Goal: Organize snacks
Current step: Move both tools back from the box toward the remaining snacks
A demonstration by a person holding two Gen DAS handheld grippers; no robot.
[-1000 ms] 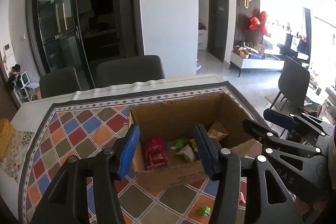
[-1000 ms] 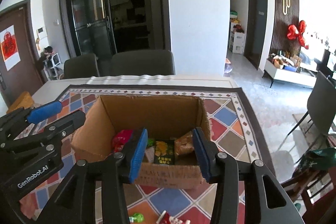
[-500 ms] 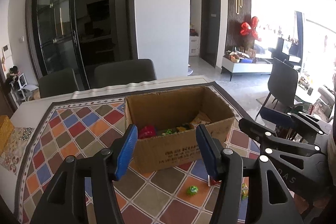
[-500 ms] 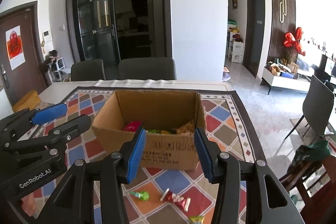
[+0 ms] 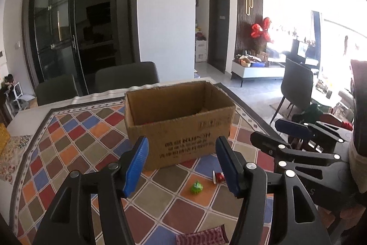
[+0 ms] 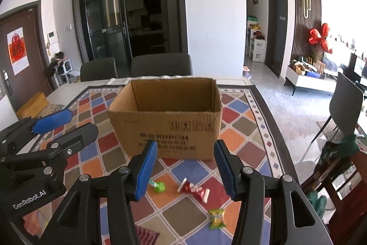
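We hold both grippers back from the cardboard box (image 6: 165, 118), which stands open-topped on the patterned tablecloth (image 6: 238, 128), and three loose snacks lie on the cloth in front of it: a green-wrapped candy (image 6: 158, 187) at the left, a red wrapper (image 6: 195, 191) in the middle and a small yellow-green packet (image 6: 216, 218) nearest us to the right. The right gripper (image 6: 185, 167) hangs above them with its jaws spread wide and nothing between the blue pads (image 6: 146, 167); the left gripper (image 5: 181, 164) is likewise spread and empty, with the green candy (image 5: 196, 187) and part of the red wrapper (image 5: 219, 176) visible below it. We judge the step in hand to be choosing and descending on the next snack. To do it well we should take one piece per gripper: the left suits the green candy, the right the red wrapper or the packet. We should bring the pads down on either side of the wrapper's narrow width, low enough to touch the cloth lightly, since these pieces lie flat and could slide or slip out of a high pinch. We should close on the body rather than a twisted end, avoid catching the tablecloth, then lift clear of the box's near wall before releasing inside. A striped cloth (image 6: 146, 234) lies at the near edge, out of our way
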